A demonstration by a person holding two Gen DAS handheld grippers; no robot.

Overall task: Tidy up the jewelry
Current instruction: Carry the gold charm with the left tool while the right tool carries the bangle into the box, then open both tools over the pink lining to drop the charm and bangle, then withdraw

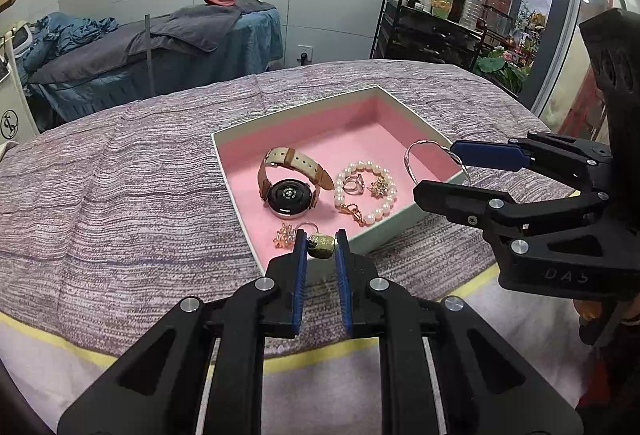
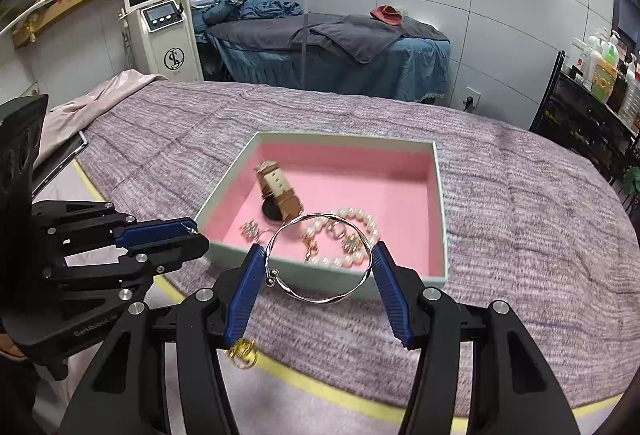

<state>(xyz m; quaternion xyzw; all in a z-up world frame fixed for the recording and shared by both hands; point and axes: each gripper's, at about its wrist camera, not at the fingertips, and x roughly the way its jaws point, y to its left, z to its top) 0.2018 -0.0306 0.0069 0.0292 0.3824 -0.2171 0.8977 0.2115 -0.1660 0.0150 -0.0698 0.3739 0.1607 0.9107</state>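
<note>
A pink-lined box (image 1: 400,107) (image 2: 438,195) sits on the purple bedspread. Inside lie a watch (image 1: 289,187) (image 2: 278,187), a pearl bracelet (image 1: 366,191) (image 2: 344,239), rings and small gold pieces (image 1: 286,235). My left gripper (image 1: 321,247) is shut on a small gold earring (image 1: 321,246) over the box's near edge; it also shows in the right wrist view (image 2: 192,235). My right gripper (image 2: 318,259) is shut on a silver bangle (image 2: 318,259) (image 1: 432,163) above the box's near rim. A gold piece (image 2: 243,353) lies below the right gripper.
A massage bed (image 2: 320,47) with grey towels stands behind. A white machine (image 2: 160,27) is at back left. A black cart with bottles (image 1: 436,15) is at right. A yellow stripe (image 2: 320,387) marks the bedspread's near edge.
</note>
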